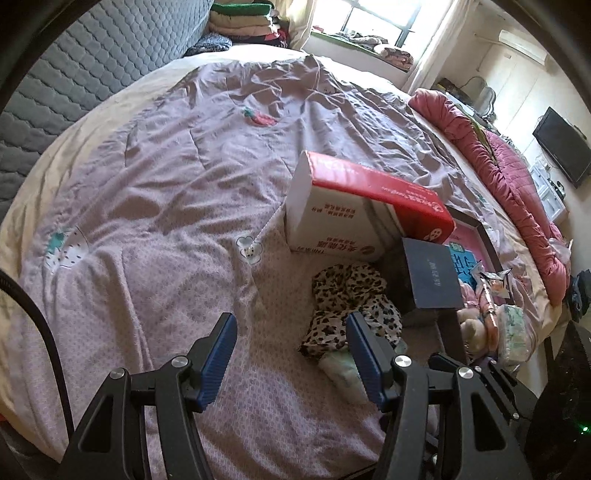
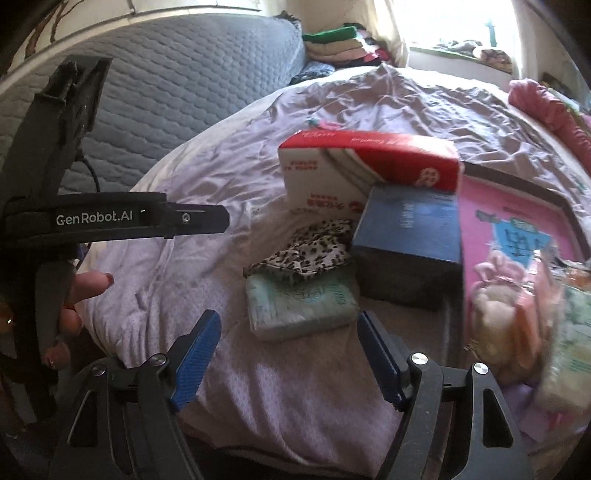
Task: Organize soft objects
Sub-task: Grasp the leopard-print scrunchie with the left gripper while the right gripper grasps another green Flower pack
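Note:
A leopard-print cloth (image 1: 351,306) (image 2: 310,251) lies crumpled on the lilac bedspread (image 1: 166,184), partly over a pale green tissue pack (image 1: 341,371) (image 2: 301,302). Behind them stand a red and white box (image 1: 362,206) (image 2: 362,166) and a dark blue box (image 1: 432,280) (image 2: 410,225). My left gripper (image 1: 290,325) is open and empty, its right finger beside the cloth. My right gripper (image 2: 288,321) is open just short of the tissue pack, pads not touching it. A pink-lined tray (image 2: 517,206) on the right holds a plush toy (image 2: 495,325) and another tissue pack (image 2: 569,354).
A grey quilted headboard (image 1: 74,74) runs along the far left. Folded clothes (image 1: 243,22) are stacked at the bed's far corner. A red-pink quilt (image 1: 509,177) is bunched along the right edge. In the right wrist view a hand (image 2: 88,284) holds the left tool's black body (image 2: 110,218).

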